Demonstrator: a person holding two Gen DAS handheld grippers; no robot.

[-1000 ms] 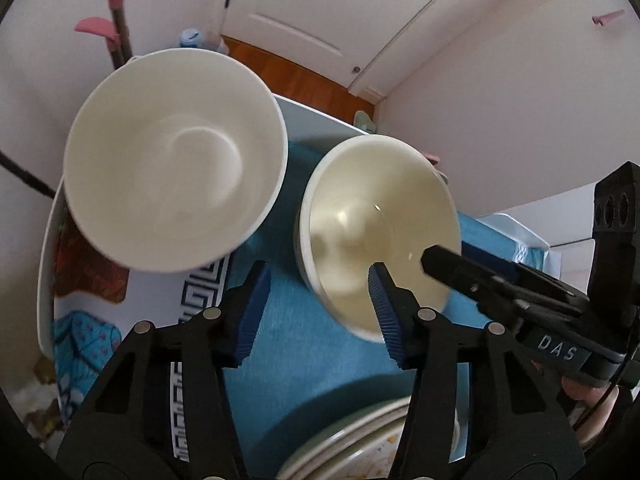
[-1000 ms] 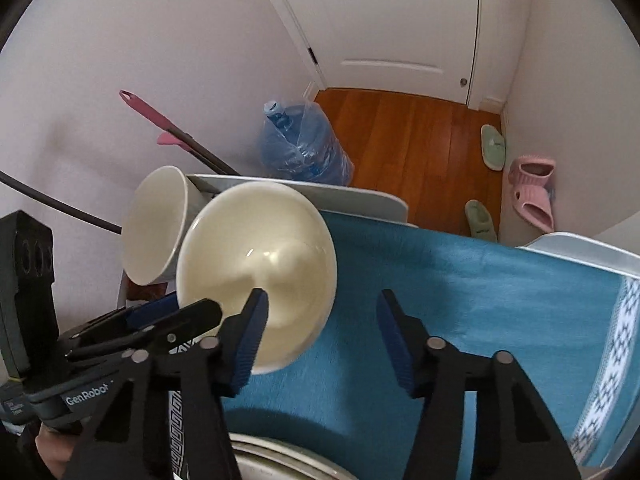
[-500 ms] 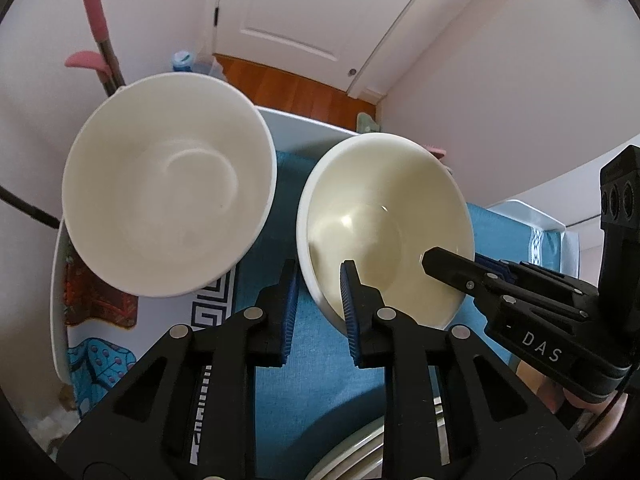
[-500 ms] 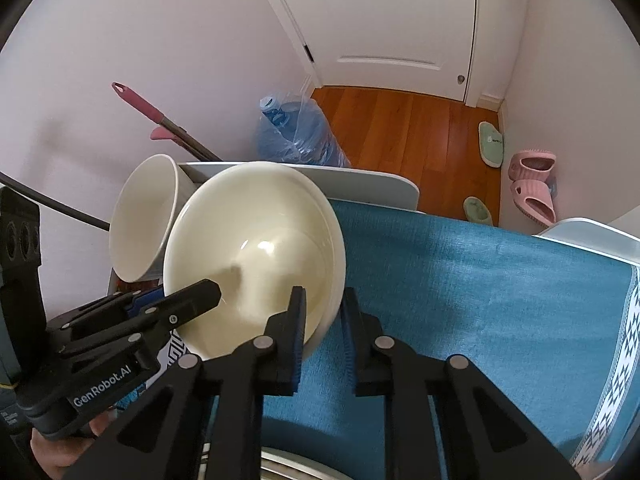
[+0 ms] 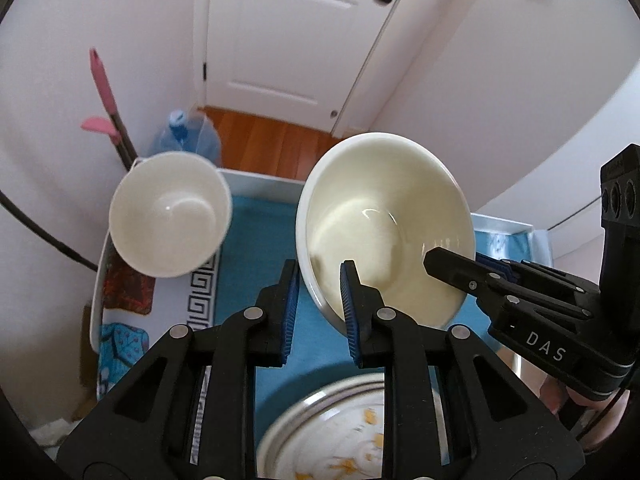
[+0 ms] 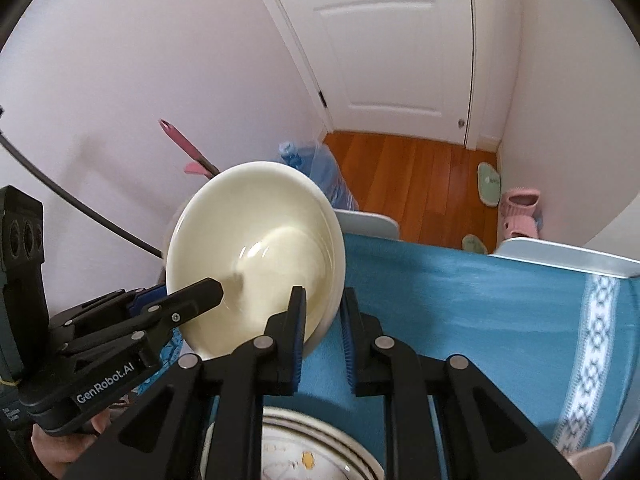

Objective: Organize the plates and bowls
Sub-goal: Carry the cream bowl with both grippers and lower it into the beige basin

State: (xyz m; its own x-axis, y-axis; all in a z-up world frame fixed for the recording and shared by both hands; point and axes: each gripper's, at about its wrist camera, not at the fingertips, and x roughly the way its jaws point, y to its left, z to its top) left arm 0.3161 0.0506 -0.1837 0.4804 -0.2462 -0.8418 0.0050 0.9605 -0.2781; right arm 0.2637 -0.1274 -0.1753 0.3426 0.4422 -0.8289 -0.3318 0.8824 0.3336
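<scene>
A cream bowl is held above the blue cloth by both grippers. My left gripper is shut on its near left rim. My right gripper is shut on its right rim, and it shows in the left wrist view at the right. The bowl tilts toward the cameras. A white bowl sits on the table at the left, apart from the held one. A stack of patterned plates lies below the grippers, also in the right wrist view.
The table carries a blue cloth with a patterned border. A water jug and a pink mop stand behind the table by the wall. Slippers lie on the wooden floor before a white door.
Both grippers closed on the cream bowl's rim and lifted it off the cloth, up and away from the white bowl. The white bowl stayed on the table.
</scene>
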